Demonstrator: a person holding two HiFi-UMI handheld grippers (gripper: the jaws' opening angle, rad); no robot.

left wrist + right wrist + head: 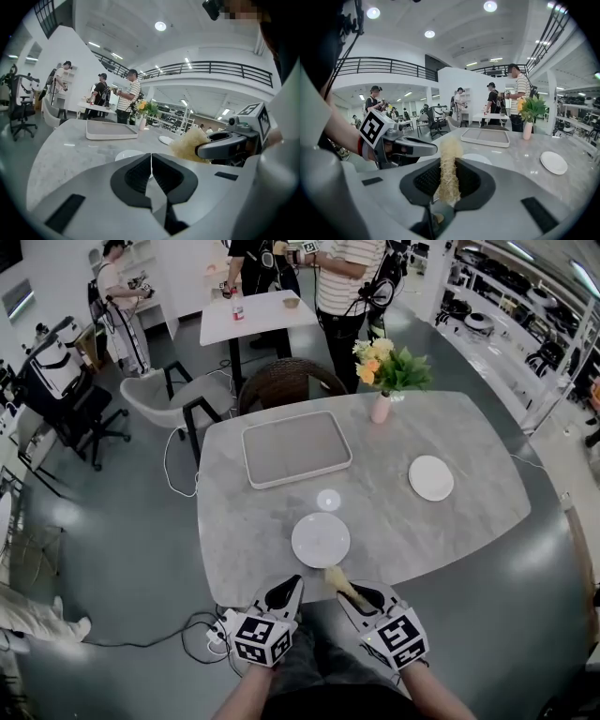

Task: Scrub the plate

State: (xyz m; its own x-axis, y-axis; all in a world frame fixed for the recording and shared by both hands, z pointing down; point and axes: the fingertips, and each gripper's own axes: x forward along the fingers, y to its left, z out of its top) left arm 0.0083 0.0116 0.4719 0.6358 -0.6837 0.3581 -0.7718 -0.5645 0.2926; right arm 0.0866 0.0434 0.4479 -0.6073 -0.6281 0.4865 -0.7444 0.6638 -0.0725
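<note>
**Scrub pad in the right claw, plate waiting at the near edge**

The plate (pixel 321 539) lies flat on the marble tabletop (pixel 469 521), close to the near edge. It is just ahead of both claws and touches neither. The right claw (pixel 364 594) is clamped on a scrub pad (pixel 337 579), a straw-coloured fibrous strip. In the right gripper view the pad stands up between the jaws, and in the head view its free end points toward the plate's rim. The left claw (pixel 283 591) is closed on nothing; its own view shows the two jaws meeting along a thin seam.

The plate looks glazed, so it is probably stiff, smooth, slippery and breakable. Lying loose on polished stone, it will likely slide or spin under a sideways push unless it is steadied. The sensible hold is the rim on its left side, pinched over the lip or pressed down, which leaves the centre free. The left claw would have to part its jaws first for that.

The pad looks light, soft and springy. It will probably bend under pressure, so firm, short strokes should suit it.

A second plate (pixel 431 477) sits well off to the right. A tray (pixel 296 448) and a vase of flowers (pixel 381 407) stand farther back.
</note>
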